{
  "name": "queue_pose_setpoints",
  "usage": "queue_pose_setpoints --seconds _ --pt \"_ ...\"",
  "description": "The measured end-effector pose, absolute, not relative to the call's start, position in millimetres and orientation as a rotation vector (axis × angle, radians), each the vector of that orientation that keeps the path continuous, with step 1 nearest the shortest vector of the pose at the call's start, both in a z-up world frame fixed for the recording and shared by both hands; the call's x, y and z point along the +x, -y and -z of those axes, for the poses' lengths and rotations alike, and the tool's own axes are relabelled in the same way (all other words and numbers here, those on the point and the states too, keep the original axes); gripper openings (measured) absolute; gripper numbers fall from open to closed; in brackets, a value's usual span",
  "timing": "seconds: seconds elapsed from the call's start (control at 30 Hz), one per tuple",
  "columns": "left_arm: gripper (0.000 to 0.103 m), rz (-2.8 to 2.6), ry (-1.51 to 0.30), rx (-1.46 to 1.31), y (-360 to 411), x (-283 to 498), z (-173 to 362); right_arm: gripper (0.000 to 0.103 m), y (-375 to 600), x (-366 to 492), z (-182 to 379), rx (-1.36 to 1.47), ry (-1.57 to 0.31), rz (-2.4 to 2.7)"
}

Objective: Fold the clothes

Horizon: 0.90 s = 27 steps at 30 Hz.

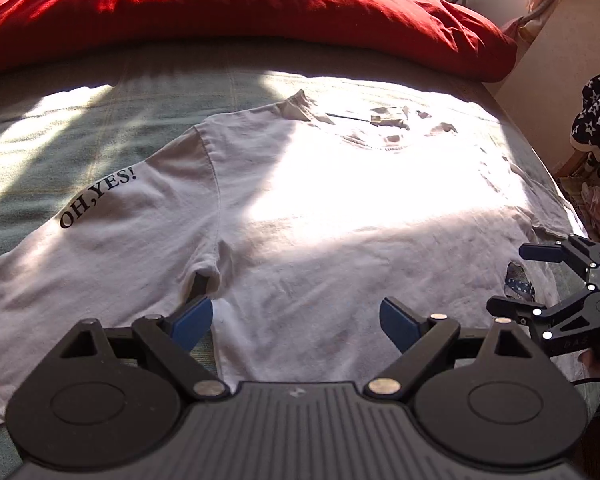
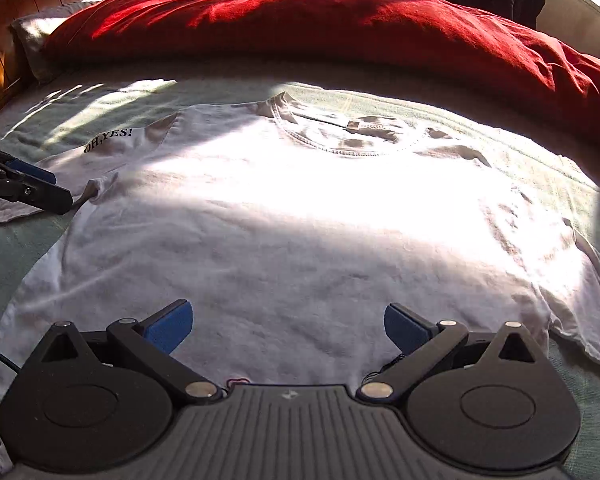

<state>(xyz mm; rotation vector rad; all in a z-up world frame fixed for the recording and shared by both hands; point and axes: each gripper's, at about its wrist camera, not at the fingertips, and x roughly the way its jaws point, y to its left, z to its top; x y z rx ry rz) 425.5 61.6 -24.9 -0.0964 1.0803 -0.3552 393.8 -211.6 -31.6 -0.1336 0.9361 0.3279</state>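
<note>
Left gripper (image 1: 296,320) fingers spread wide, holding nothing, above the white T-shirt (image 1: 300,220) near its left armpit. Right gripper (image 2: 288,324) likewise released over the hem. Shirt lies flat on the green bedsheet (image 2: 40,128); red duvet (image 2: 300,24) beyond.
</note>
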Motion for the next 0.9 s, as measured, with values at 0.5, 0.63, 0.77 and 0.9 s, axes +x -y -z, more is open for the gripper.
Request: queue_pose_setpoints --seconds 0.5,0.63,0.77,0.9 --pt "0.09 0.368 -1.124 -0.027 32.0 407.7 61.3 0.103 281.1 366.4 82.5 -0.125 -1.007 -0.305" --pt "0.09 0.349 -1.098 -0.002 31.2 392.5 65.5 0.103 282.1 364.7 83.0 -0.127 -0.991 -0.306" --pt "0.09 0.346 -1.095 0.04 26.2 367.2 66.0 0.103 284.2 355.1 81.4 -0.143 -0.962 -0.307" --pt "0.091 0.35 -1.101 0.09 22.1 341.2 64.9 0.103 289.2 343.9 80.4 -0.146 -0.958 -0.306"
